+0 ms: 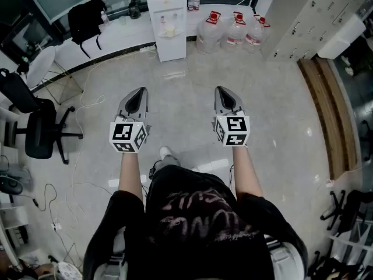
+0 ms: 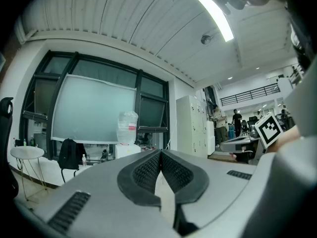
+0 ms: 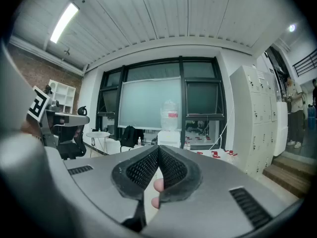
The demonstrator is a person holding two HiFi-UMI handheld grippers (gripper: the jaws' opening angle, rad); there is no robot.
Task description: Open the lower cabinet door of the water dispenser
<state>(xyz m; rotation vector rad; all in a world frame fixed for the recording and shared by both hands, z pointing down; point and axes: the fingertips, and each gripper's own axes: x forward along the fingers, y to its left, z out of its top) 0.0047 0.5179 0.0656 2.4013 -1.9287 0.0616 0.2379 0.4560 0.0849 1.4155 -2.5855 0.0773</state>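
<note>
**On the open floor before the water dispenser: both grippers clenched, nothing held**

In the head view, the left gripper [image 1: 142, 90] and the right gripper [image 1: 220, 89] are held side by side above the floor [image 1: 186, 104], apart from each other and both aimed at the water dispenser [image 1: 168, 22]. The dispenser stands well ahead of them, against the far wall under the window, with a bottle seated on top. Its lower cabinet door [image 1: 173, 46] is seen flat against the front of the body and is touched by neither gripper.

In the left gripper view, the fingers [image 2: 146, 170] of the left gripper [image 2: 161, 151] are pressed together at the tips. Nothing is gripped between the ribbed pads. The dispenser [image 2: 126, 152] is seen in the distance just left of the tips.

In the right gripper view, the fingers [image 3: 143, 167] of the right gripper [image 3: 158, 148] are likewise closed on each other and are empty. The dispenser [image 3: 168, 139] is seen directly beyond the tips.

A row of water bottles [image 1: 236, 31] is placed on the floor just right of the dispenser. A black backpack [image 1: 86, 19] is seen to its left, and an office chair [image 1: 41, 133] stands at the left of the floor.
</note>
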